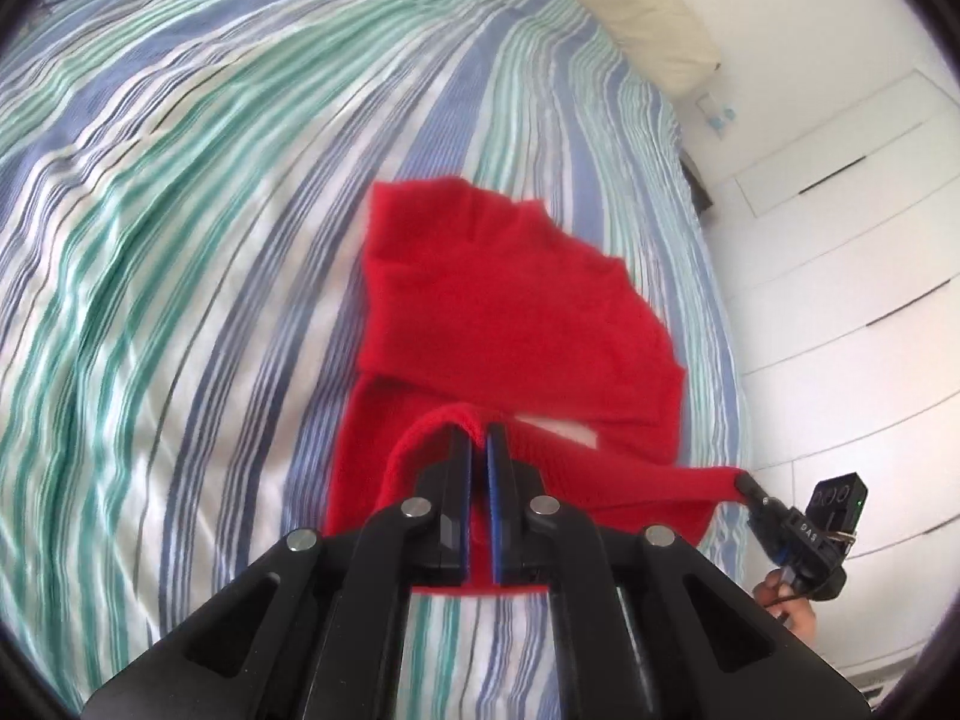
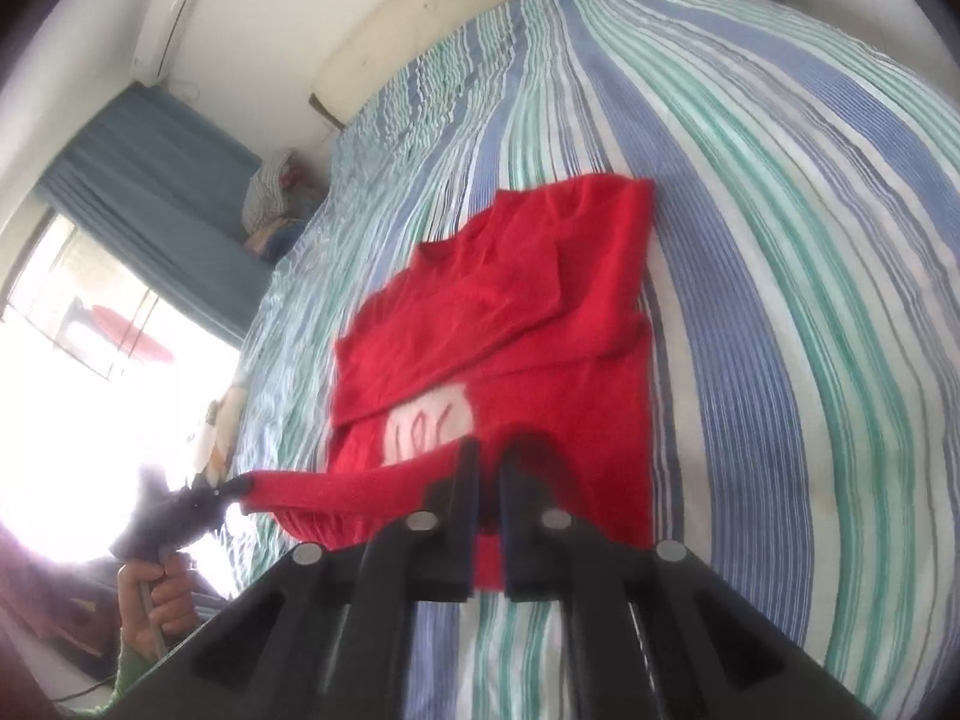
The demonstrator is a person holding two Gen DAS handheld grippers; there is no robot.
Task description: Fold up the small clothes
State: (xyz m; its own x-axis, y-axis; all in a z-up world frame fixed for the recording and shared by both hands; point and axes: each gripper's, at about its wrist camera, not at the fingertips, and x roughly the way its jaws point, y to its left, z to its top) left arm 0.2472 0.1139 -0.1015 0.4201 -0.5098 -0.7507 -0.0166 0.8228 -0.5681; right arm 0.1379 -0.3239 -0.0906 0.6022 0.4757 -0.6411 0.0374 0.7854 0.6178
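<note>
- The left gripper (image 1: 478, 433) is clamping the near hem of the red garment (image 1: 510, 312); its jaws are standing almost together with a fold of red knit pinched between the pads.
- The right gripper (image 2: 491, 447) is gripping the same hem further along, its jaws equally close on the cloth. In the left wrist view it is appearing small at the right edge, with a hand (image 1: 792, 606) beneath it.
- The hem is stretching as a taut red band between the two grippers, raised off the striped bedsheet (image 1: 180, 240).
- The red garment is lying in the middle of the bed; its far part is resting flat, with a sleeve folded across the body.
- A white printed patch (image 2: 429, 417) is showing on the garment. It is partly covered by the folded layer, and its marking is not readable.
- No containers are appearing in either view.
- The gripper bodies are hiding the nearest strip of sheet and the lower edge of the garment.
- The left hand (image 2: 156, 597) is gripping its handle beside a washed-out window (image 2: 90, 360); detail there is lost in glare.
- A cream headboard (image 1: 648, 6) is running along the far end of the bed.
- White drawer fronts (image 1: 840, 300) are standing beside the bed.
- A blue curtain (image 2: 162, 180) and a wall-mounted air conditioner (image 2: 162, 24) are sitting beyond the bed; a bundle of cloth (image 2: 276, 192) near the curtain is too blurred to identify.
</note>
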